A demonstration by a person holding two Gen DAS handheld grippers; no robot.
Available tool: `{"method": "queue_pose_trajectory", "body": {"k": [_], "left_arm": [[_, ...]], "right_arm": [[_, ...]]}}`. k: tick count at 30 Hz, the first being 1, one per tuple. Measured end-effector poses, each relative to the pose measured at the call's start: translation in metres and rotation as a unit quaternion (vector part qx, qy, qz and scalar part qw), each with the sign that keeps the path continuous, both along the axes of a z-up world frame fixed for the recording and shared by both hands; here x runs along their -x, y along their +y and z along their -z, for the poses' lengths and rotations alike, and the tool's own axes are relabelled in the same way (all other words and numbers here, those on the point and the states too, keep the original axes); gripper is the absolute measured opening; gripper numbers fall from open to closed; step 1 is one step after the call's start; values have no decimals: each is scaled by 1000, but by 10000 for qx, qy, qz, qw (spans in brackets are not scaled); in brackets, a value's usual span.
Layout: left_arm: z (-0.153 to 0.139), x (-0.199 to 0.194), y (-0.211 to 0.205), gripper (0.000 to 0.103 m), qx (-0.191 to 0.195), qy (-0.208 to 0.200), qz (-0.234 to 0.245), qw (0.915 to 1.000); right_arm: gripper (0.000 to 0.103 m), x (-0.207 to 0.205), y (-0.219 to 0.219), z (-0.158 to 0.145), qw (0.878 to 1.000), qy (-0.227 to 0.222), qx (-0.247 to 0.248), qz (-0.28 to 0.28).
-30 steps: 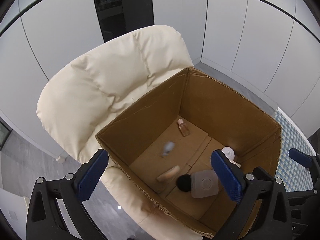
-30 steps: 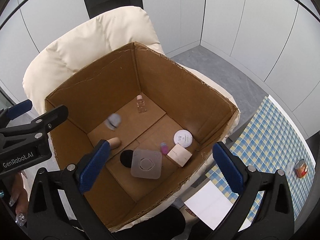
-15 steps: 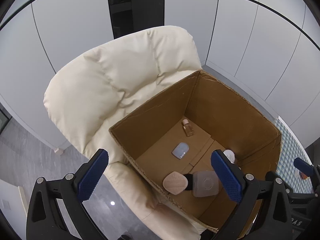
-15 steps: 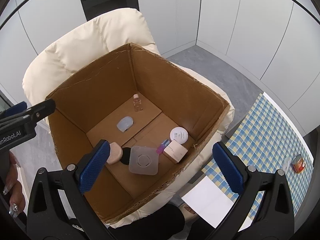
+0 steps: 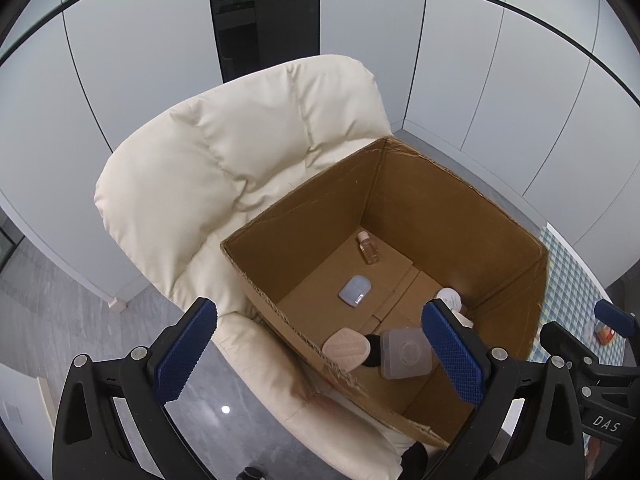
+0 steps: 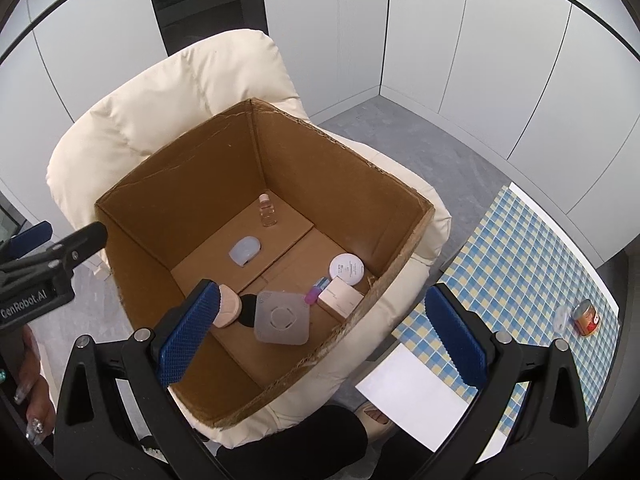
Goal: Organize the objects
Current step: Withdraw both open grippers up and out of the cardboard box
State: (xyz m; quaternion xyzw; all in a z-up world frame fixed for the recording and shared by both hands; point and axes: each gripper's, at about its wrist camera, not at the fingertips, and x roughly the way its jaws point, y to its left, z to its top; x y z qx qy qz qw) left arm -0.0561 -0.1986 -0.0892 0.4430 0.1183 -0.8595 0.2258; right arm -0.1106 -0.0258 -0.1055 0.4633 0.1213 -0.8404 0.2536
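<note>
One pale blue case [image 6: 245,251] lies flat on the floor of the box [image 6: 304,140], at rest near the middle; a second ago it was a blur in mid-air above that spot. Its long axis runs toward the small bottle [image 6: 267,211], which lies near the back corner with its pink cap pointing at that corner. Nearer the front lie a pink pad [image 5: 346,349], a black puff [image 6: 247,310] and a grey square case [image 6: 282,318], touching in a row, with a white round jar [image 6: 346,268] and white carton [image 6: 341,296] beside them. Left gripper [image 5: 320,356] and right gripper [image 6: 320,340] hang above the box, jaws wide apart, holding nothing. The box sits on a cream chair [image 5: 208,184].
</note>
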Motion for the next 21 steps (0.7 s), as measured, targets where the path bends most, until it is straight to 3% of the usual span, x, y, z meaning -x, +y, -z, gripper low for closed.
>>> {"method": "queue_pose_trajectory", "body": {"k": [21], "left_arm": [[-15,-65,45,102,14,69,433,9990]], "right_arm": [[103,-78,31,-34,9999,159,33,-54]]}}
